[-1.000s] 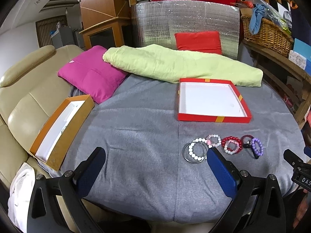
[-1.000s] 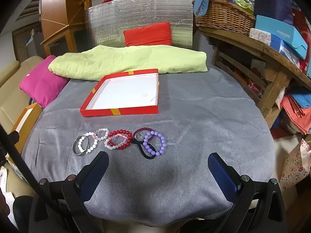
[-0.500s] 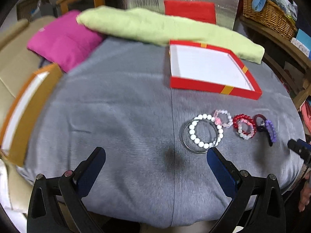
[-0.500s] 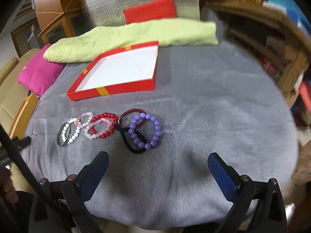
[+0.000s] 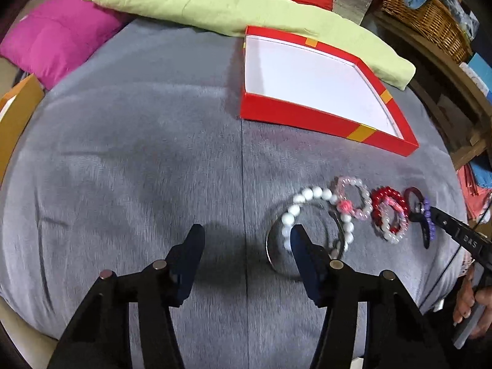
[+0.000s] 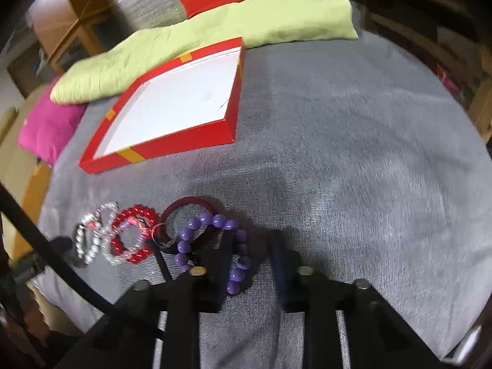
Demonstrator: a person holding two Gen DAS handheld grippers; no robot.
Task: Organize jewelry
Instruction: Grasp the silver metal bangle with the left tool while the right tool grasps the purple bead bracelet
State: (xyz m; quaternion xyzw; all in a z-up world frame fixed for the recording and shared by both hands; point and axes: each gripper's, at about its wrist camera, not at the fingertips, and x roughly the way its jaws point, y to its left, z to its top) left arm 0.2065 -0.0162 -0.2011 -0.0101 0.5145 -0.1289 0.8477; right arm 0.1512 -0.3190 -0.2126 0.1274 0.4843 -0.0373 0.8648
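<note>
Several bead bracelets lie in a row on the grey cloth in front of an open red box with a white inside. My left gripper is low over the cloth and its jaws are closing. The near-left rim of the white bead bracelet and of the silver bangle lies between them, untouched by the pads. My right gripper is closing too, with the right side of the purple bead bracelet between its fingers and a gap still showing. A red bead bracelet lies between the two.
A light green quilt and a magenta pillow lie behind the box. An orange box sits at the left edge. A wicker basket stands on wooden shelves at the right. A hand holds the right gripper.
Both grippers have come down and forward onto the row of bracelets. Their jaws, wide apart before, have narrowed, the left around the white bracelet's rim, the right around the purple one's side.
</note>
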